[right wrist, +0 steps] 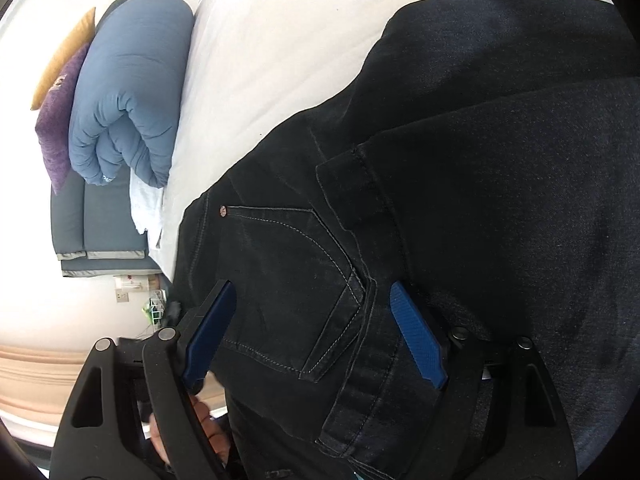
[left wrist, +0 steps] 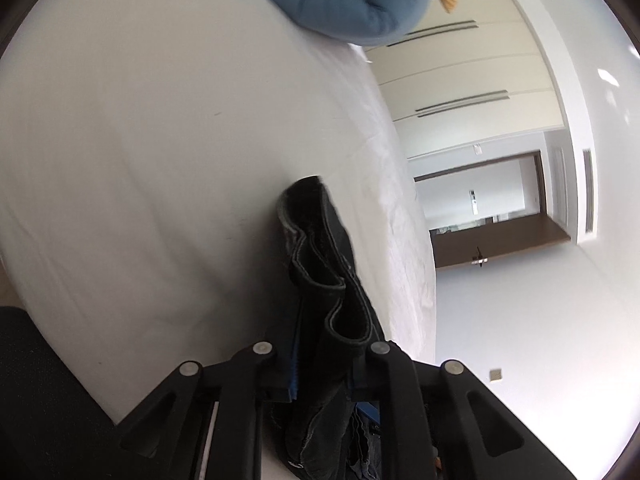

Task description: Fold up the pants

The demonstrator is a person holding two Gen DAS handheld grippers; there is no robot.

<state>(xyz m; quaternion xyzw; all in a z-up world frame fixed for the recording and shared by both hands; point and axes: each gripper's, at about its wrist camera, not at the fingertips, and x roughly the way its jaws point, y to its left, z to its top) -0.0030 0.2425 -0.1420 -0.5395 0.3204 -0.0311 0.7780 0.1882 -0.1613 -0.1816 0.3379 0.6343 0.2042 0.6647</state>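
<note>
Two grippers on one pair of black pants, laid on a white bed sheet (right wrist: 280,40). Left gripper (left wrist: 320,364): jaws nearly closed, pinching a bunched fold of the pants (left wrist: 320,264); hem edge with pale stitching sticks up past the fingertips, lifted off the sheet (left wrist: 140,140). Blue pad edge just visible beside the cloth. Right gripper (right wrist: 316,332): jaws wide apart, blue pads (right wrist: 418,340) on either side of the back pocket (right wrist: 296,272) area; right pad rests against the denim, left pad sits off the pants' edge, so nothing is squeezed. Pants (right wrist: 460,200) in the right wrist view lie spread over the bed, one layer folded across another, copper rivet (right wrist: 223,211) at the pocket corner. Part of a hand (right wrist: 208,436) shows under the left finger. Rolled blue duvet (right wrist: 132,92) sits at the far end of the bed, well apart from the pants, with a purple cushion (right wrist: 56,128) and an orange cushion (right wrist: 64,56) just behind it. Wardrobe doors (left wrist: 460,80) and doorway (left wrist: 480,200) beyond the bed in the left view.
</note>
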